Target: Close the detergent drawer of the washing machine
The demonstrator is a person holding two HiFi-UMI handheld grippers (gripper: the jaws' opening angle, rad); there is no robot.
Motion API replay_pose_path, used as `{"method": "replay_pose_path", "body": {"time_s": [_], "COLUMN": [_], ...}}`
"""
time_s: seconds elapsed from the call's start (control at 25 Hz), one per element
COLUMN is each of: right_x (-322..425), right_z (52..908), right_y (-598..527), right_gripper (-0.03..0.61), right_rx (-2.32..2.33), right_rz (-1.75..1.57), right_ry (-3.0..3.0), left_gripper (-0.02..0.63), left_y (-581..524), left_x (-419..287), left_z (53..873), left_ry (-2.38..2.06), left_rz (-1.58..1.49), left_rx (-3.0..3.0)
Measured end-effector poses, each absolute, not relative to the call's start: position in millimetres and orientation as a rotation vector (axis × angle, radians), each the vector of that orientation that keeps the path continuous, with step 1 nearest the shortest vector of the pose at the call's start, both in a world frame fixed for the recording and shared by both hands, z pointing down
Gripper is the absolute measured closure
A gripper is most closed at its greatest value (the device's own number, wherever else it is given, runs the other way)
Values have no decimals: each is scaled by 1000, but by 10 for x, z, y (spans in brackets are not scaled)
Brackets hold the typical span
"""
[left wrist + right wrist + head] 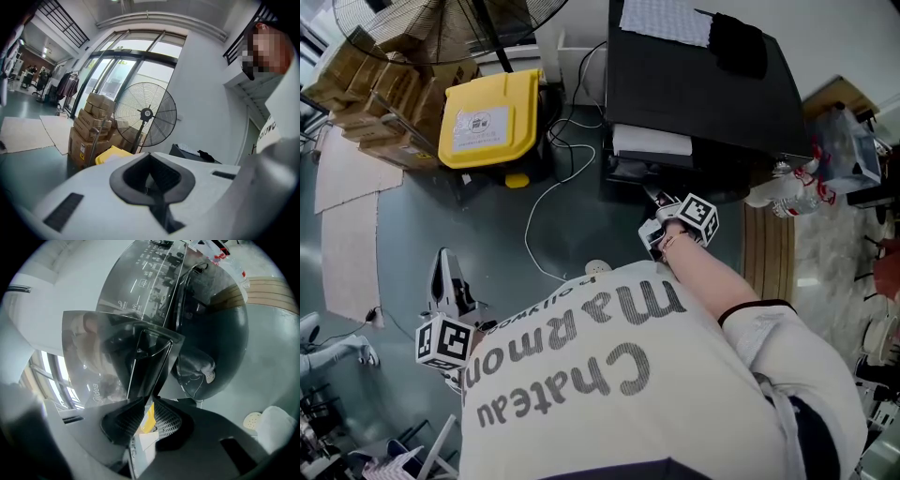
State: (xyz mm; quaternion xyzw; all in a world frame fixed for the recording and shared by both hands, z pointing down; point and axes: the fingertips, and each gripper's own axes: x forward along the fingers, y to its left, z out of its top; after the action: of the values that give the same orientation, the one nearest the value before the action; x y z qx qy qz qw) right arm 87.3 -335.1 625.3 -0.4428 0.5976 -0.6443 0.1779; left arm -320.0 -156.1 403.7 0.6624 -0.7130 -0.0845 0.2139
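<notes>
Right gripper is up at the front of the washing machine, and it has the detergent drawer. The drawer stands pulled out from the machine's front at its upper left corner, pale inside, dark glossy face towards the person. In the right gripper view it's a proper grasp: the right gripper is clamped on the thin edge of the detergent drawer. A strip of yellow and white shows squeezed between the ribbed pads. The drawer's shiny face carries a brand name, and beyond it runs the washing machine's control panel with rows of icons. The round dark door sits below that panel.

The left gripper is well apart from the washing machine, low by the person's side over the grey floor. In the left gripper view its fingers are clenched on nothing, the left gripper with its two pads met in a line.

It points off towards a big standing fan and stacked cardboard boxes. In the head view both of those stand off the machine's left side. A yellow bin sits just beside the machine on that same side. A white cable snakes over the floor in front of the machine.
</notes>
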Motion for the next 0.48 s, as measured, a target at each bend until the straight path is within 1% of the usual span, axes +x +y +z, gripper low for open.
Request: {"method": "replay_pose_path", "body": {"time_s": [0.48], "right_x": [895], "right_z": [6251], "right_y": [-3466], "right_gripper": [500], "right_rx": [-1242], "right_rz": [-1834], "right_ry": [1683], "left_gripper": [606], "left_y": [-1588], "left_x": [-3155], "left_z": [4143], "left_ry": [-1987], "left_rz": [-198], "left_rx": [1805]}}
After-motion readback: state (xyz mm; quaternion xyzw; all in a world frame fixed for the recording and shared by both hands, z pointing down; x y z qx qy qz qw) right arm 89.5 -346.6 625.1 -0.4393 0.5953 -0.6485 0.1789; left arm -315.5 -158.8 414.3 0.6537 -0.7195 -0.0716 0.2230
